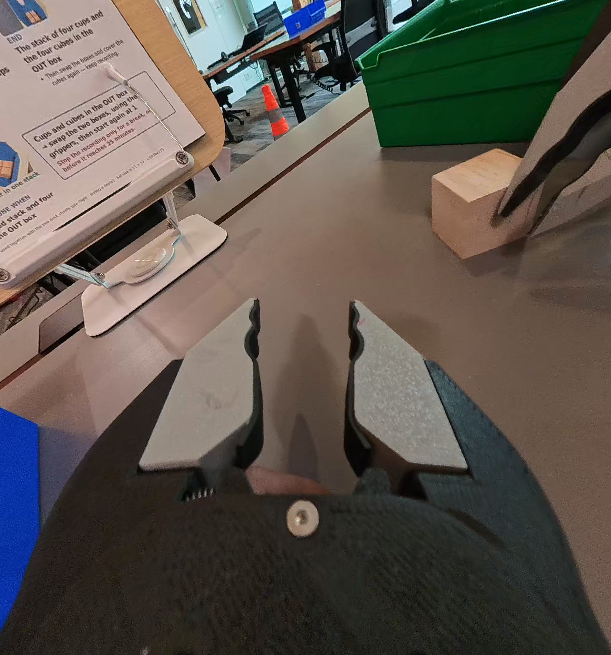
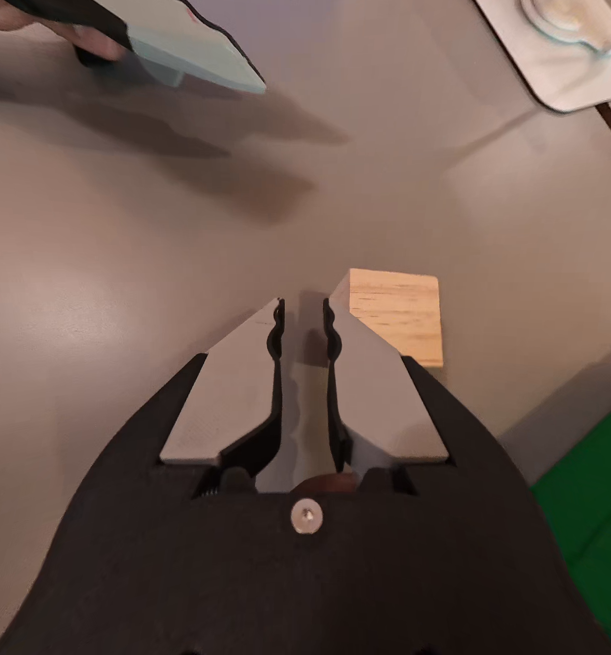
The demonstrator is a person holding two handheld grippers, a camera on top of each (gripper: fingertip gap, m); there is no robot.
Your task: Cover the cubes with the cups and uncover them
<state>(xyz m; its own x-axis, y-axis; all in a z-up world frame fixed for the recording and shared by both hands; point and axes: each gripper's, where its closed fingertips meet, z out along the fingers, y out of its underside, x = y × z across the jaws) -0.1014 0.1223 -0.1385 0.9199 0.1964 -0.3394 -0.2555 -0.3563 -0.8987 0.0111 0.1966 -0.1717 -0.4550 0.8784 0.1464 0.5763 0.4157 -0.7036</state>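
A pale wooden cube (image 2: 396,312) sits on the grey table (image 2: 119,283). My right gripper (image 2: 303,304) points down at the table just left of the cube. Its jaws stand a narrow gap apart with only bare table between them, and its right finger (image 2: 353,340) lies against the cube's left side. In the left wrist view the cube (image 1: 474,198) is at the far right with the right gripper's tips (image 1: 506,212) at its near corner. My left gripper (image 1: 304,308) is open and empty above the table; it also shows in the right wrist view (image 2: 197,53). No cup is in view.
Stacked green bins (image 1: 474,88) stand behind the cube, and a green edge (image 2: 598,514) shows at the right. A white document stand (image 1: 155,273) holding an instruction sheet (image 1: 84,124) is at the left. A blue object (image 1: 2,514) lies at the near left.
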